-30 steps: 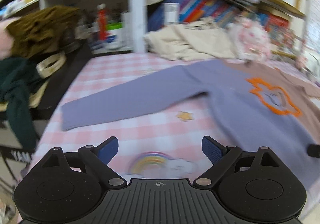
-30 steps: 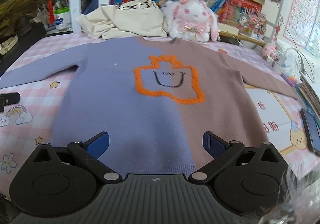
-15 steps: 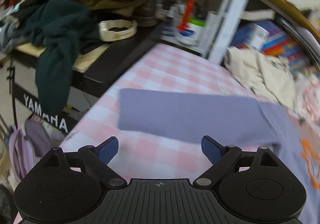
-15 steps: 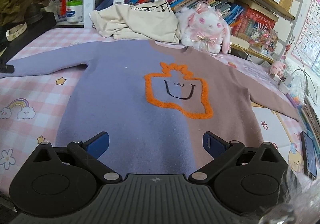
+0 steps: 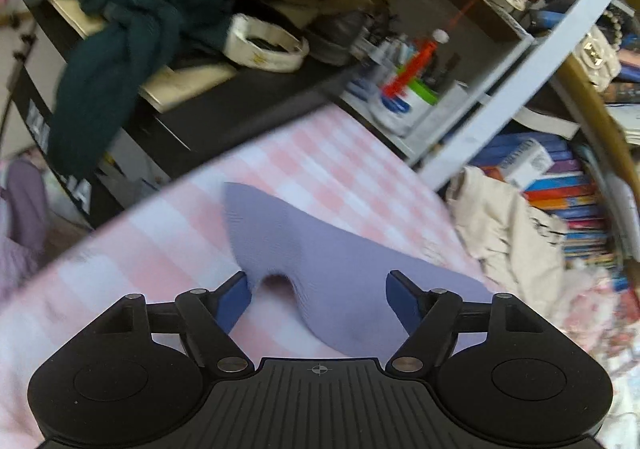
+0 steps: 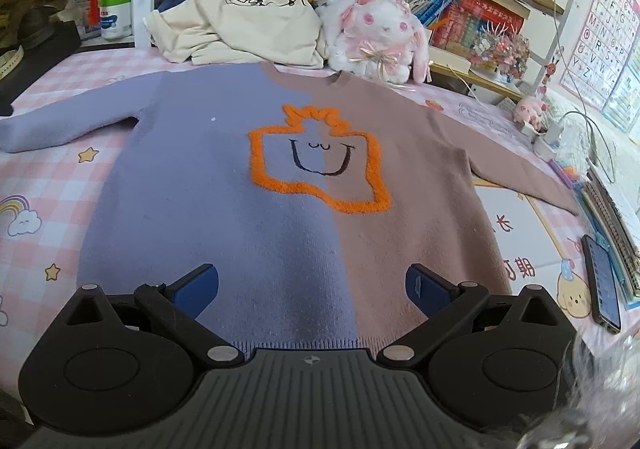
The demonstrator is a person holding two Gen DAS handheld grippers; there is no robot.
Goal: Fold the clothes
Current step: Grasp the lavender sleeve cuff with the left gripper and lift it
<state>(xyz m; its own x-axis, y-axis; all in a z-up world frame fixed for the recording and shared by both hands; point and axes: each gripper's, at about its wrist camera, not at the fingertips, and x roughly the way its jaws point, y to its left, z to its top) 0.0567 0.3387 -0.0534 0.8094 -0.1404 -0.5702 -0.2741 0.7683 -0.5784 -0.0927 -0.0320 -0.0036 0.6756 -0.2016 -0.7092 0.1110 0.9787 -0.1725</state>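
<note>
surface: pink checked tablecloth (image 6: 48, 185), covers the whole top
sweater: purple-and-brown knit sweater with orange outline (image 6: 248, 185), flat, mid-surface, hem at near edge
sleeve: purple sleeve (image 5: 320, 261), toward left edge, cuff lifted
left gripper (image 5: 318, 295): spread wide, straddles sleeve
right gripper (image 6: 312, 285): released, over hem

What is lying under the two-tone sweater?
The sweater lies flat on a pink checked sheet printed with stars and rainbows. The sheet shows all around it; whatever sits beneath the sweater's body is covered and cannot be seen.
</note>
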